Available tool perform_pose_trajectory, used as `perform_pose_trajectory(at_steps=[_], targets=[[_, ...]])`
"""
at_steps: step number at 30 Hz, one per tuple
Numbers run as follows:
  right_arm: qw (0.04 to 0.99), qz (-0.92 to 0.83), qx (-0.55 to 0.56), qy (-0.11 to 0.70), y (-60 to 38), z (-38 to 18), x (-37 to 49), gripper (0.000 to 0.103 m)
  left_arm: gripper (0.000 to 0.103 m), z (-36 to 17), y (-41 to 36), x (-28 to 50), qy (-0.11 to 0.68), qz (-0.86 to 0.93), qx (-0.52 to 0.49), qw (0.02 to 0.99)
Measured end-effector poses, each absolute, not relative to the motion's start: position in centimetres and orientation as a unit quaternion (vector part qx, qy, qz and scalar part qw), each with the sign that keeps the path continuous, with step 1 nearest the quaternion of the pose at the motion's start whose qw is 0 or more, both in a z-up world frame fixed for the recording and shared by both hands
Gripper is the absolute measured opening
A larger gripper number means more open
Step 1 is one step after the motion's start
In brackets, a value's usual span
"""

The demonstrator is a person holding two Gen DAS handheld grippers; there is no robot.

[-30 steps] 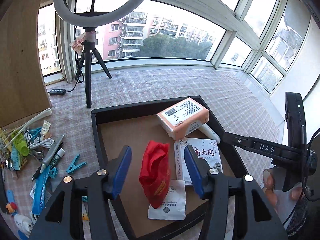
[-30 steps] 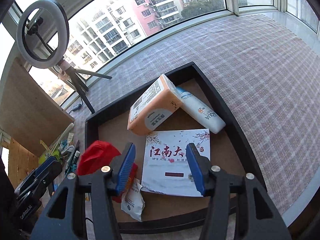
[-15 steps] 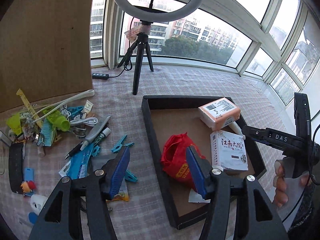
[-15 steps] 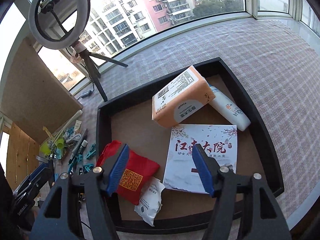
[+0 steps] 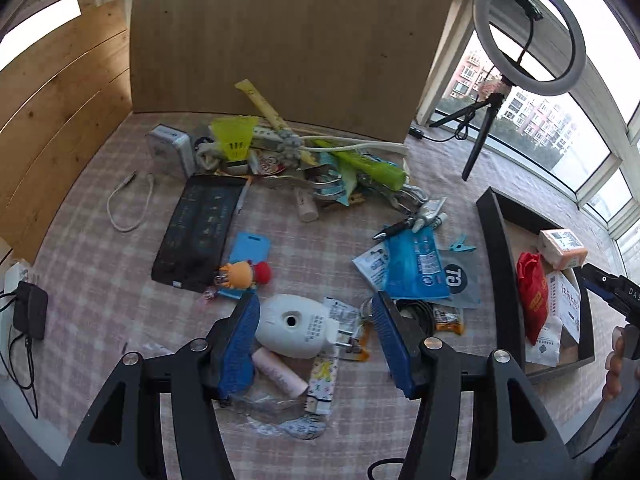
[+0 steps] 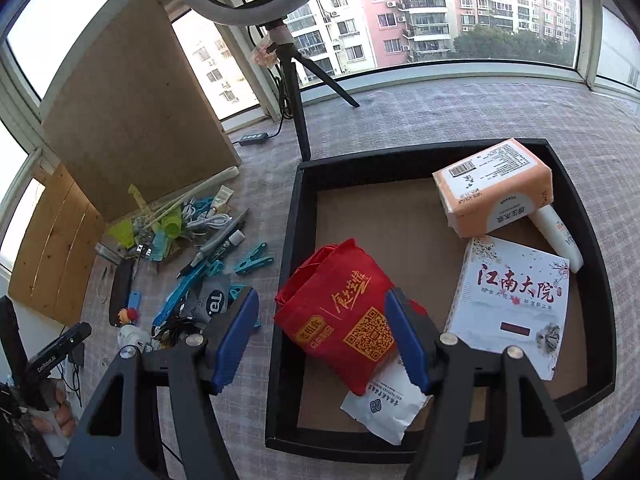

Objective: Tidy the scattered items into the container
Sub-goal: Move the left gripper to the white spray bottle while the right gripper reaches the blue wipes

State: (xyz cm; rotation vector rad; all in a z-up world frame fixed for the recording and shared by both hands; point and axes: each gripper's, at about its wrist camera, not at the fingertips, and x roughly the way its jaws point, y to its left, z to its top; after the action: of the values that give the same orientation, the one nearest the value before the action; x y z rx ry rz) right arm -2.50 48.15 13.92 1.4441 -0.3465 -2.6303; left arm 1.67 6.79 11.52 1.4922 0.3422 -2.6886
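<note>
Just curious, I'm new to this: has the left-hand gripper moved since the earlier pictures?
Yes. The left gripper has swung away from the black rectangular tray, now at the picture's right edge, and hangs open over the scattered clutter, above a white rounded plug-in device.

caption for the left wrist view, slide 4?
Open left gripper above a white plug-in device amid scattered clutter; black tray at right.
</note>
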Motion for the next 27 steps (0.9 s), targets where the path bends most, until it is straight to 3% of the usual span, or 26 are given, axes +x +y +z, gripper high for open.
perform_pose_trajectory(at_steps=[5, 14, 21, 23, 27], targets=[[0.094, -0.867, 0.488, -0.046, 42.8, 13.8, -1.6, 0.065, 0.056, 12.2, -0.7, 4.0, 0.132, -0.868, 0.471, 0.083], [0.130, -0.836, 0.527, -0.083, 35.9, 12.4, -2.5, 0.065, 0.056, 13.4, -6.0, 4.0, 0.146, -0.879, 0.446, 0.080], [0.103, -0.811, 0.565, -0.110, 32.5, 10.0, -5.1, 0.065, 0.057, 11.4, -2.6, 0.4, 0.126, -0.865, 0.485, -0.024], [0.096, -0.800, 0.578, -0.130, 31.9, 8.9, -5.9, 0.065, 0.069, 10.2, -0.1, -0.1, 0.101, -0.856, 0.503, -0.065], [0.083, -0.791, 0.589, -0.142, 30.5, 7.4, -6.9, 0.065, 0.074, 8.1, 4.5, -0.7, 0.064, -0.836, 0.532, -0.119]])
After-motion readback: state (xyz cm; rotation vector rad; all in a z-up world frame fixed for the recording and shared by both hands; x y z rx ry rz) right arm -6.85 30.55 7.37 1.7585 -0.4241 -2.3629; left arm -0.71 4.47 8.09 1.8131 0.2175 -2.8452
